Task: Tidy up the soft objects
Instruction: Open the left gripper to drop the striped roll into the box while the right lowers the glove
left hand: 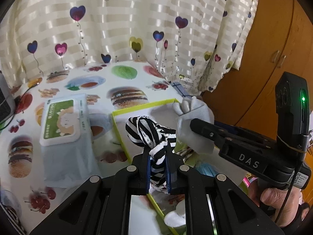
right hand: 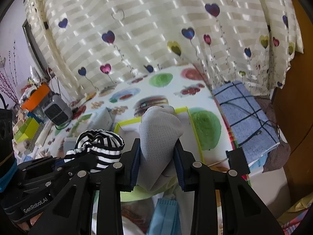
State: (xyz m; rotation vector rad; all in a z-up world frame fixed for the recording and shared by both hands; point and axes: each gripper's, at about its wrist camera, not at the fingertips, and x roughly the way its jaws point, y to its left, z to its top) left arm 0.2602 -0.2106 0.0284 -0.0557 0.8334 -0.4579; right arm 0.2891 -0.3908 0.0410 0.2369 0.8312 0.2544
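My left gripper [left hand: 157, 152] is shut on a black-and-white striped sock [left hand: 144, 129], which bunches up above the blue pads. It hangs over a shallow box with a yellow-green rim [left hand: 144, 105] on the food-print tablecloth. To its right, my right gripper [left hand: 193, 125] holds a pale grey sock [left hand: 195, 113] over the same box. In the right wrist view my right gripper [right hand: 157, 148] is shut on the grey sock [right hand: 158, 129], both pads pressing its sides. The striped sock [right hand: 101, 143] and left gripper [right hand: 58, 162] are close on the left, above the box rim [right hand: 129, 121].
A green-lidded pack of wet wipes [left hand: 60, 121] lies left of the box. A blue face mask [right hand: 166, 213] and a white soft item [left hand: 176, 215] lie under the grippers. A blue checked cloth [right hand: 244, 115] is at right, a wooden cabinet [left hand: 273, 58] beyond, and a heart-print curtain [left hand: 117, 29] behind.
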